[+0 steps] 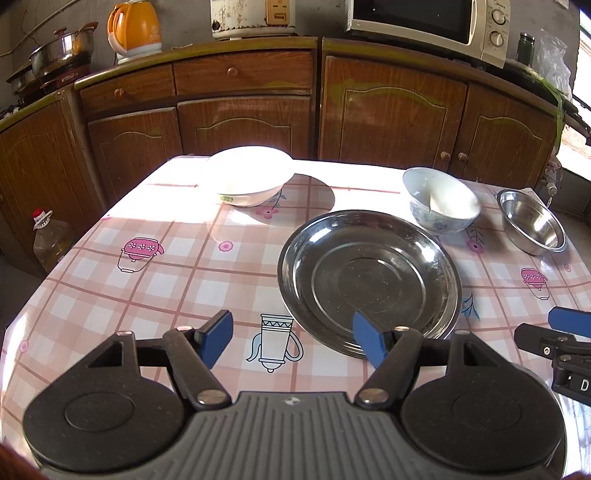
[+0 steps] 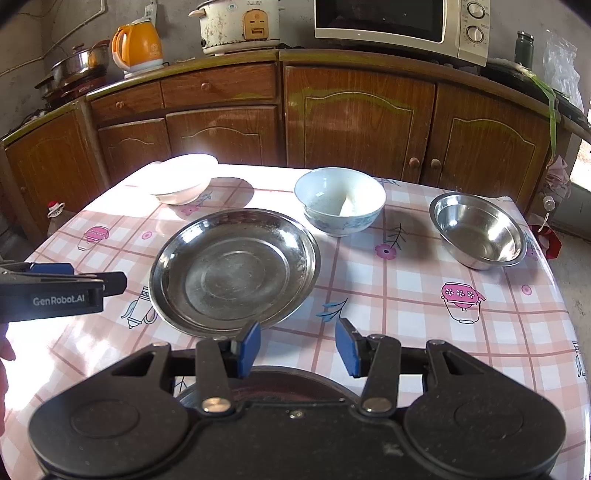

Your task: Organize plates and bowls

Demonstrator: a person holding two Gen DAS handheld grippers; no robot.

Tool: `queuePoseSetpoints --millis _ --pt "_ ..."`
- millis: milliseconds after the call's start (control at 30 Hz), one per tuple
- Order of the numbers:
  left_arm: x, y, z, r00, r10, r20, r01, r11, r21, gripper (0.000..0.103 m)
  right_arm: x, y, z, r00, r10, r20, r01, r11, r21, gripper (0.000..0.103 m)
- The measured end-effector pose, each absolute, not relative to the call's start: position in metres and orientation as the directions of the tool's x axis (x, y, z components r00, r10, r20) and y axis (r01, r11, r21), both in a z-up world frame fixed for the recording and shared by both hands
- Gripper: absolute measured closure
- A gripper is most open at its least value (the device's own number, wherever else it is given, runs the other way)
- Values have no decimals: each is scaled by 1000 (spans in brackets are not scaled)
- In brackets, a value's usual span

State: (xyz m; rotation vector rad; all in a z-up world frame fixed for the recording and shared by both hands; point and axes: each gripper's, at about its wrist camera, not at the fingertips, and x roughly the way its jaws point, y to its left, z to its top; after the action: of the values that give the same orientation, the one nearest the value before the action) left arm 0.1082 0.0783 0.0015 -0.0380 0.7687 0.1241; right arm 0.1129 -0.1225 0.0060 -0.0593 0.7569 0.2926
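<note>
A large steel plate [image 1: 369,277] [image 2: 234,267] lies mid-table. Behind it stand a blue-patterned porcelain bowl [image 1: 439,201] [image 2: 340,201], a white bowl [image 1: 251,177] [image 2: 181,182] in bright sun at the far left, and a small steel bowl [image 1: 532,227] [image 2: 478,229] at the right. My left gripper [image 1: 291,339] is open and empty, its right finger over the plate's near rim. My right gripper [image 2: 297,347] is open and empty, just in front of the plate's near right rim. Each gripper shows in the other's view, the right one [image 1: 561,332] and the left one [image 2: 62,284].
The table has a pink checked cloth [image 1: 184,266] [image 2: 406,295]. Wooden cabinets [image 1: 388,110] stand behind it with a microwave [image 2: 402,26], rice cooker [image 2: 236,26], orange kettle [image 1: 135,29] and pots. An oil bottle [image 1: 50,240] stands on the floor at left.
</note>
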Motion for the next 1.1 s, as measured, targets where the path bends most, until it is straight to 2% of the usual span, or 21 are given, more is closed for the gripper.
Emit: queuePoseSetpoints --millis 367,733,1100 --pt "116 83 -1 710 99 -697 -135 991 3 28 124 -119 2 684 239 -689 -282 958 53 47" --pt "127 87 -6 708 104 -699 -145 989 0 20 134 -118 -3 679 231 -697 -276 960 49 44" --pt "136 90 -9 707 100 -700 -144 990 -4 16 145 -118 -9 678 209 -705 -258 965 38 33"
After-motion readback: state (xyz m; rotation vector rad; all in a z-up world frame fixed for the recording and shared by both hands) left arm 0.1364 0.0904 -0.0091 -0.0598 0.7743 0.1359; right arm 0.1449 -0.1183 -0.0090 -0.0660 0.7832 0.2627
